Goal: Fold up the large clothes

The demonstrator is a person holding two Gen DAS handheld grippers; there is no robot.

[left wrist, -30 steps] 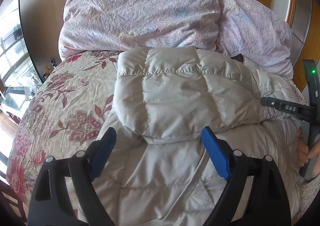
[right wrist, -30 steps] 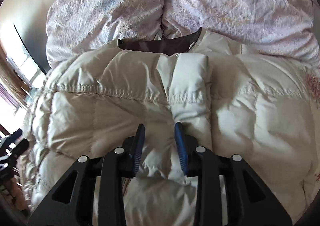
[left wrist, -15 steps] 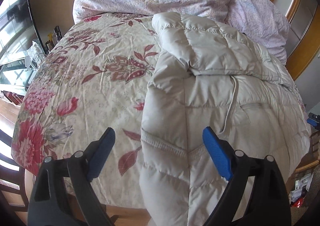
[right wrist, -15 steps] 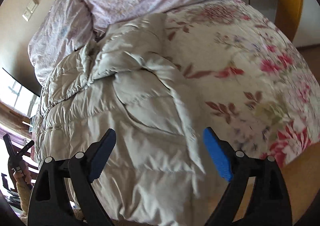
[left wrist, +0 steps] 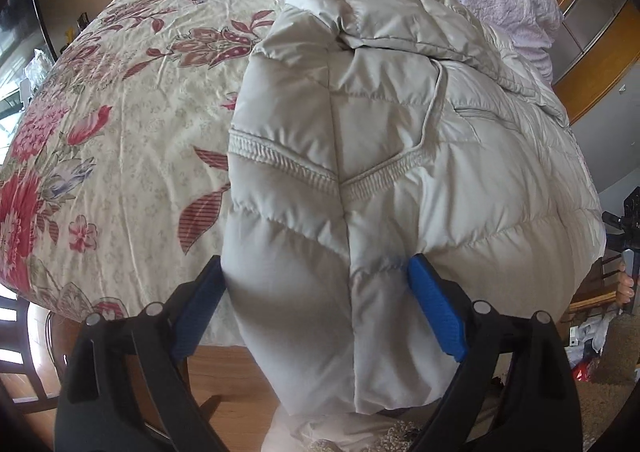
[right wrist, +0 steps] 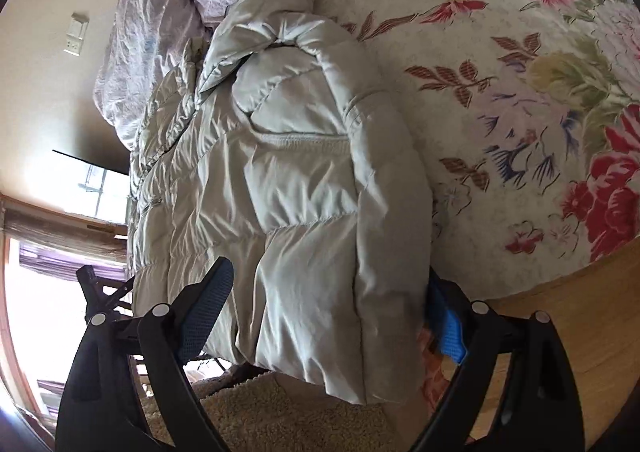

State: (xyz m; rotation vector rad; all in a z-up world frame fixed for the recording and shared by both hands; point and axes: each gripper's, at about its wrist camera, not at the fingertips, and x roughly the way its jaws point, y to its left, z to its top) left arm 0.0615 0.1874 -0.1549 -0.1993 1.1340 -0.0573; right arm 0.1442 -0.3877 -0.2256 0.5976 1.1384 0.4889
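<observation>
Hand-held gripper, left [left wrist: 316, 300] and right [right wrist: 328, 316] — my jaws spread wide around the jacket's [left wrist: 400, 156] hem corners overhanging the bed [left wrist: 120, 112], unclamped. Step: bottom-hem pickup. Next move — close both, then carry the hem toward the collar.

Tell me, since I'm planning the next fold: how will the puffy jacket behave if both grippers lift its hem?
The jacket will probably sag between grips; its hem already droops over the bed edge. The puffed quilting suggests it is light for its bulk and may spring back open. Its sheen hints that it could slide between the gripper fingers.
</observation>
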